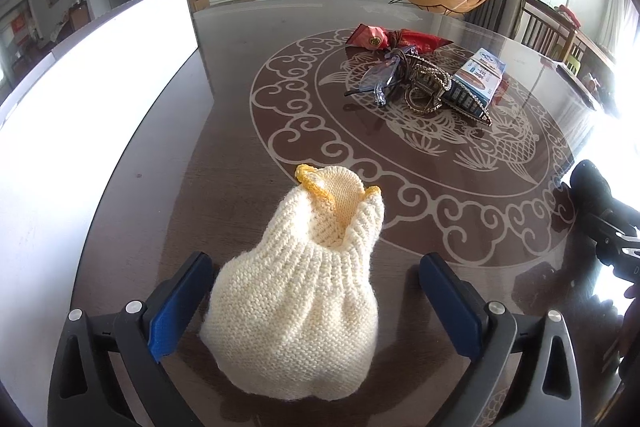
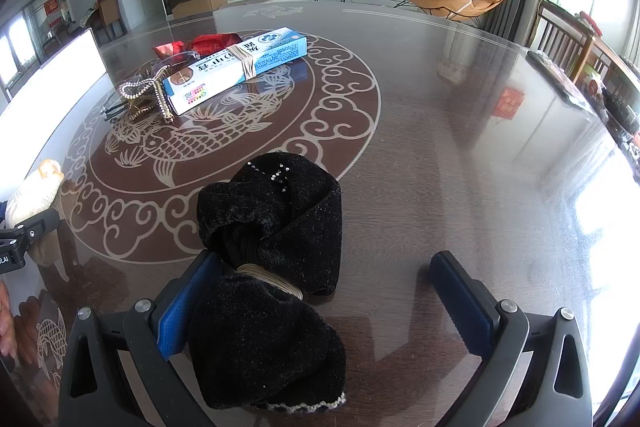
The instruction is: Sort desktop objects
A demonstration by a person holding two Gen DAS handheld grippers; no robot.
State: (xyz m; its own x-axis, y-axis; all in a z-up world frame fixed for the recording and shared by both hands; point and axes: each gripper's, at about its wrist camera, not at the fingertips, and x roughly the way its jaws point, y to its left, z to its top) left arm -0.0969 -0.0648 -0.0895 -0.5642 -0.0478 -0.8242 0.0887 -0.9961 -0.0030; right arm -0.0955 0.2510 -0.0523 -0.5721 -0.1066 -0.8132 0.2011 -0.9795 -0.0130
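Observation:
A cream knitted pouch with a yellow rim (image 1: 304, 267) lies on the dark glass table between the open fingers of my left gripper (image 1: 316, 287), touching neither pad. A black velvet bundle tied with a band (image 2: 276, 259) lies between the open fingers of my right gripper (image 2: 328, 291), close against the left pad (image 2: 188, 303). The cream pouch also shows at the left edge of the right wrist view (image 2: 36, 191). A pile sits mid-table: blue toothpaste box (image 2: 240, 67), beaded hair clip (image 2: 152, 91), glasses (image 1: 376, 79), red packets (image 1: 384, 39).
A bright white box (image 1: 88, 99) stands on the table's left side. The table edge (image 2: 560, 75) curves at the right, with wooden chairs (image 2: 568, 39) beyond. The right gripper's body shows at the right edge of the left wrist view (image 1: 604, 211).

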